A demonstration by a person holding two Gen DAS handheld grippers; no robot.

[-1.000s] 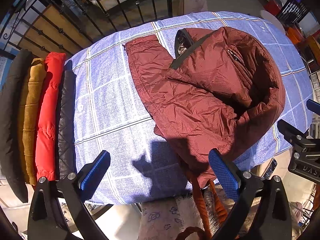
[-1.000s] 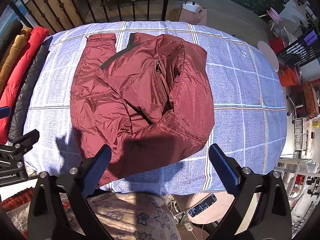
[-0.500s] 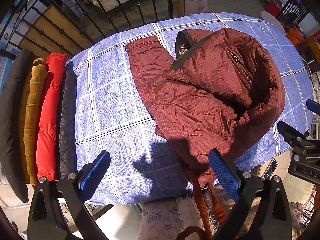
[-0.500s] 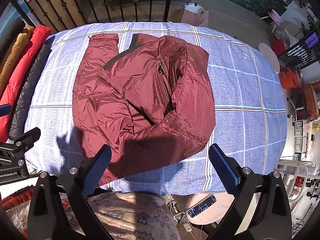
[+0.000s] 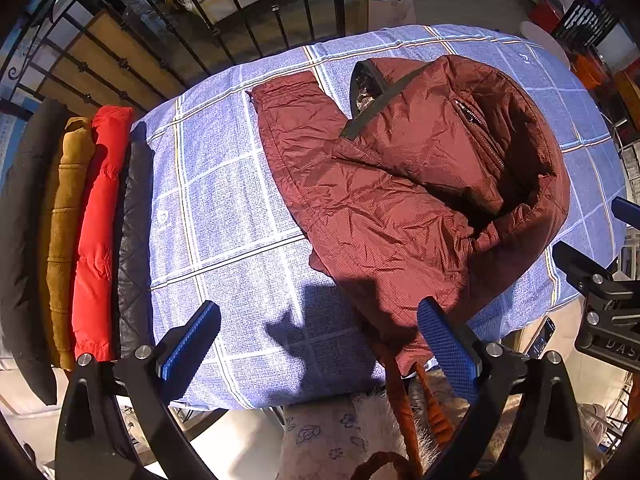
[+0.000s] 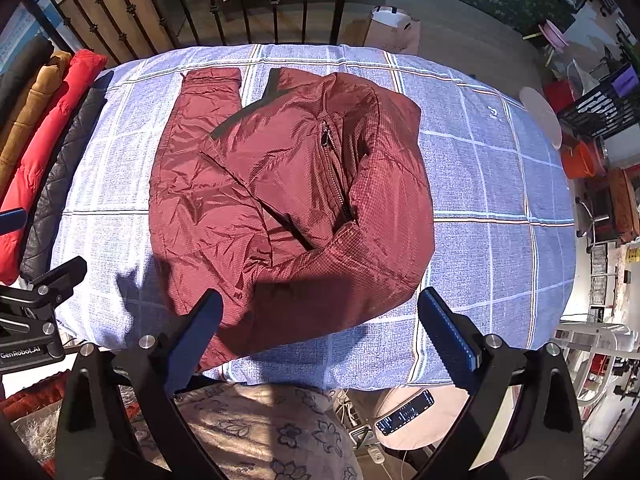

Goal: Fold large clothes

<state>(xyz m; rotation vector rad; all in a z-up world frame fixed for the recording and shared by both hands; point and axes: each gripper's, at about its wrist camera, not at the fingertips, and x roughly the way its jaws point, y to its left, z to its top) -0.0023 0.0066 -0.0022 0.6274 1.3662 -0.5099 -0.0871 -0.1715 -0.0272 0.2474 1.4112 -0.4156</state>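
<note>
Jacket (image 6: 288, 200), maroon and padded, lies half-folded on the checked bench (image 6: 500, 184), its near hem drooping over the edge closest to the person. Both claws hover just short of that edge, spread wide and holding nothing: the left claw (image 5: 316, 344) faces bare cloth left of the hem, the right claw (image 6: 320, 332) sits squarely over it, so the right looks nearer. Its long axis runs away from them, one sleeve (image 6: 208, 92) reaching the far side. Other folded coats (image 5: 96, 216) lie stacked at the left.
</note>
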